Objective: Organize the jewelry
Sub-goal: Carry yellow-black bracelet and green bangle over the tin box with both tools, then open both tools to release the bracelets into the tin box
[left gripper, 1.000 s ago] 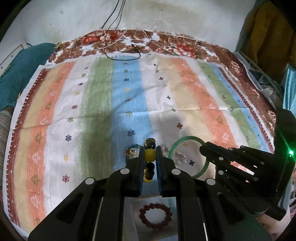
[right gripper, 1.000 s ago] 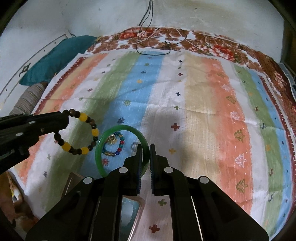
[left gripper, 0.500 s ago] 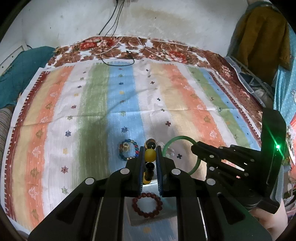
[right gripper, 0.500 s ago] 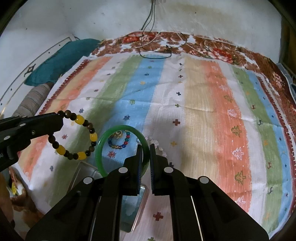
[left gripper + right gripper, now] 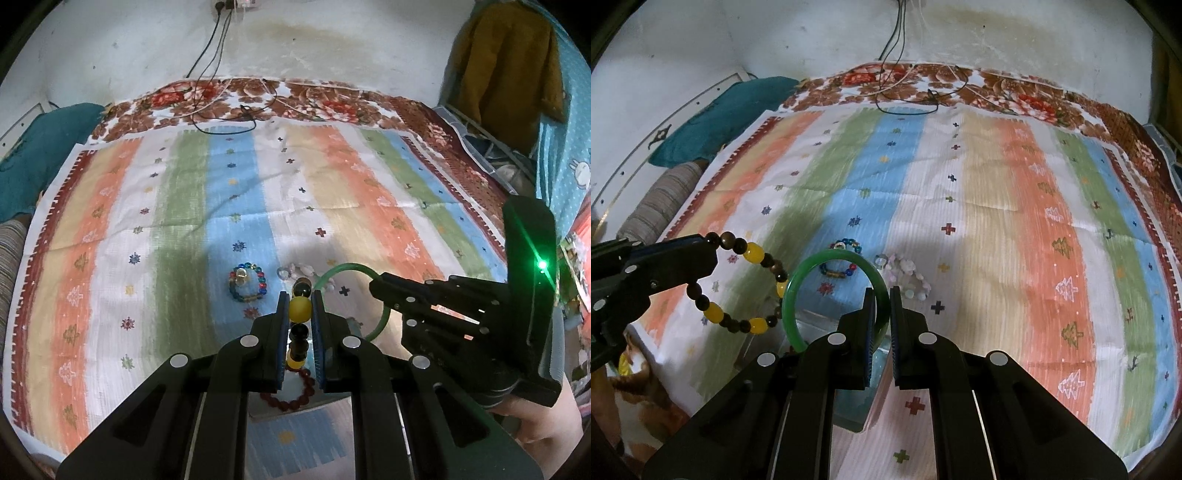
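My left gripper [image 5: 300, 301] is shut on a yellow and dark bead bracelet [image 5: 299, 309], which hangs from it in the right wrist view [image 5: 753, 254]. My right gripper [image 5: 881, 295] is shut on a green bangle [image 5: 820, 260], also seen in the left wrist view [image 5: 347, 267]. Both are held above the striped cloth [image 5: 177, 206]. A multicoloured bead bracelet [image 5: 246, 281] and a pale white bead bracelet [image 5: 908, 273] lie on the cloth ahead. A dark red bead bracelet [image 5: 291, 397] lies in a clear tray [image 5: 332, 404] under my left gripper.
The clear tray also shows below my right gripper [image 5: 849, 406]. Black cables [image 5: 221, 122] lie at the far edge of the bed by the wall. A teal pillow [image 5: 720, 114] sits at the left. Clothes [image 5: 506, 59] hang at the right.
Both grippers have risen and drawn back from the cloth with their bracelets. The multicoloured and white bracelets on the cloth now show fully, farther ahead.
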`<action>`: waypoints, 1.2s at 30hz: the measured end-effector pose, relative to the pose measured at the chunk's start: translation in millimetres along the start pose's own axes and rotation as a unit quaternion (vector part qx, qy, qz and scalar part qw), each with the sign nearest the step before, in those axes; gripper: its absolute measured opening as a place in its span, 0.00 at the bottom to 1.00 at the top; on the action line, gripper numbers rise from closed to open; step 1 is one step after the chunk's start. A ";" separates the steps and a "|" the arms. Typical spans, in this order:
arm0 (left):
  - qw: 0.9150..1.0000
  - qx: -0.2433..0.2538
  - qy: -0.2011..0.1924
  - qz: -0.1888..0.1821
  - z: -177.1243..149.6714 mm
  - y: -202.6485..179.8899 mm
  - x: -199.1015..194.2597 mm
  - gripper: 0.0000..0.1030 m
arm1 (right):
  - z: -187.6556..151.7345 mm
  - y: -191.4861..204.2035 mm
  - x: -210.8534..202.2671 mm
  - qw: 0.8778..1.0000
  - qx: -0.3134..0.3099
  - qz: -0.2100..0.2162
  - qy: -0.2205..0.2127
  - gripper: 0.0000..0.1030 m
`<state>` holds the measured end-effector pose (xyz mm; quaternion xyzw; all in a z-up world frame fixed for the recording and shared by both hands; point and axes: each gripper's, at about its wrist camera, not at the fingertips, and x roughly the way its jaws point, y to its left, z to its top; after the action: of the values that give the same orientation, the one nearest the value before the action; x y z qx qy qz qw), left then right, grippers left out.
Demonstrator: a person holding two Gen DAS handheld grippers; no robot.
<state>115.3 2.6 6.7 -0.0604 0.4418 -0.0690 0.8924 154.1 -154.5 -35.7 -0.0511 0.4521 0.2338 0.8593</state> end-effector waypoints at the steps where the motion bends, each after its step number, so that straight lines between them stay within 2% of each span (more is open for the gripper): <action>1: 1.000 0.000 -0.001 -0.001 -0.9 0.0 -1.2 0.11 | -2.0 0.7 -1.3 1.000 -0.001 0.000 0.000 0.08; 24: 1.000 -0.013 0.010 -0.001 -27.9 2.7 -13.0 0.11 | -34.8 15.7 -12.7 1.000 -0.018 0.009 0.014 0.09; 27: 1.000 -0.004 0.023 0.010 -30.1 0.6 -7.7 0.11 | -37.0 18.2 -5.2 0.999 -0.024 0.021 0.037 0.10; 28: 0.999 -0.005 0.030 0.022 -30.1 1.2 -4.4 0.13 | -38.7 19.0 -1.2 0.998 -0.024 0.024 0.048 0.14; 29: 0.999 -0.008 0.032 0.030 -29.9 3.3 -2.6 0.22 | -40.1 19.0 2.8 0.998 -0.021 0.020 0.057 0.27; 31: 0.998 -0.013 0.032 0.044 -28.3 8.2 -1.2 0.28 | -39.5 17.5 1.8 0.999 -0.017 0.013 0.050 0.47; 33: 0.998 -0.025 0.030 0.051 -25.8 16.0 -0.7 0.33 | -36.5 13.0 -2.1 0.999 -0.006 0.013 0.039 0.47; 36: 0.997 -0.043 0.035 0.054 -22.9 27.9 3.1 0.43 | -33.5 1.6 -1.3 0.999 0.014 0.010 0.039 0.56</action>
<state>100.9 28.4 -14.2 -0.0721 0.4781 -0.0041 0.8753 127.5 -163.6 -54.0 -0.0434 0.4890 0.2333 0.8394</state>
